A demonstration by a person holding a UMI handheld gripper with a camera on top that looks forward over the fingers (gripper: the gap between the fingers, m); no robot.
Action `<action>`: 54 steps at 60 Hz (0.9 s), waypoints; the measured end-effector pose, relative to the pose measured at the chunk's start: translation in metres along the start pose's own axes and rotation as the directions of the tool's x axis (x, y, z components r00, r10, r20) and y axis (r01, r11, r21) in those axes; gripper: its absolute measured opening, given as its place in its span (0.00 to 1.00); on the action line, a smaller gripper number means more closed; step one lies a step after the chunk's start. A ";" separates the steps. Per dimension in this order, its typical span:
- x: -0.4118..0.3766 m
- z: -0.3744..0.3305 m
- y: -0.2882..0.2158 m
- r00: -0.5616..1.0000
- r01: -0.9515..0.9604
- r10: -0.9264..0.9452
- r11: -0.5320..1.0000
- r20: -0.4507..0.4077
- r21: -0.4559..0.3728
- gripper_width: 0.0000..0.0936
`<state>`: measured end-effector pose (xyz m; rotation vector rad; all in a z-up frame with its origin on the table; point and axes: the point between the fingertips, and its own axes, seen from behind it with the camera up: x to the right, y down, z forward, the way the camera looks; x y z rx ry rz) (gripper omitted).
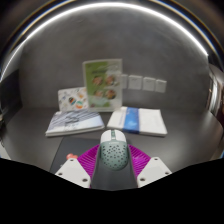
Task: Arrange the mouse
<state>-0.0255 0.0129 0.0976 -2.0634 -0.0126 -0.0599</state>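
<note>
gripper closed on a pale mouse above a dark counter.

the mouse is rounded, whitish-grey, its shell speckled with small dots, sitting between the two purple pads, which press it from both sides at a narrow spread. just beyond it lie a white booklet with a blue edge and a flat printed book. farther back, a green-and-white card and a smaller picture card stand against the wall, beside a row of wall sockets.
</note>
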 end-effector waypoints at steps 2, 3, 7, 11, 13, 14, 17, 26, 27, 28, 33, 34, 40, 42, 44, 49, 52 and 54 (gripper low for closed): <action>-0.019 0.006 0.013 1.000 0.015 -0.014 1.000 0.022 -0.021 0.49; -0.027 0.010 0.019 0.999 0.021 -0.020 0.999 0.034 -0.030 0.49; -0.048 0.022 0.042 0.997 0.037 -0.033 0.997 0.063 -0.070 0.49; -0.051 0.033 0.064 0.998 0.049 -0.043 0.991 0.052 -0.127 0.49; -0.047 0.036 0.072 0.998 0.056 -0.051 0.988 0.035 -0.143 0.49; -0.047 0.037 0.075 0.998 0.061 -0.057 0.987 0.033 -0.147 0.49; -0.054 0.040 0.085 0.996 0.074 -0.066 0.985 0.056 -0.155 0.49; -0.063 0.043 0.096 0.998 -0.023 0.031 0.987 0.047 -0.162 0.59; -0.063 0.043 0.096 0.997 -0.053 0.060 0.985 0.042 -0.164 0.67; -0.065 0.043 0.096 0.995 -0.078 0.086 0.983 0.042 -0.165 0.74; -0.072 0.039 0.095 0.994 -0.095 0.104 0.979 0.044 -0.179 0.85; -0.070 0.036 0.096 0.995 -0.087 0.094 0.978 0.030 -0.189 0.86; -0.060 0.023 0.085 0.998 -0.035 0.026 0.985 -0.060 -0.167 0.90; -0.062 0.017 0.080 0.998 -0.021 0.012 0.988 -0.066 -0.151 0.90; -0.065 0.008 0.077 0.998 -0.012 0.003 0.990 -0.066 -0.140 0.91; -0.077 -0.008 0.082 0.999 0.008 -0.015 0.990 -0.052 -0.140 0.90; -0.083 -0.017 0.090 0.999 0.019 -0.026 0.988 -0.043 -0.151 0.90; -0.086 -0.024 0.094 0.999 0.025 -0.032 0.989 -0.040 -0.148 0.90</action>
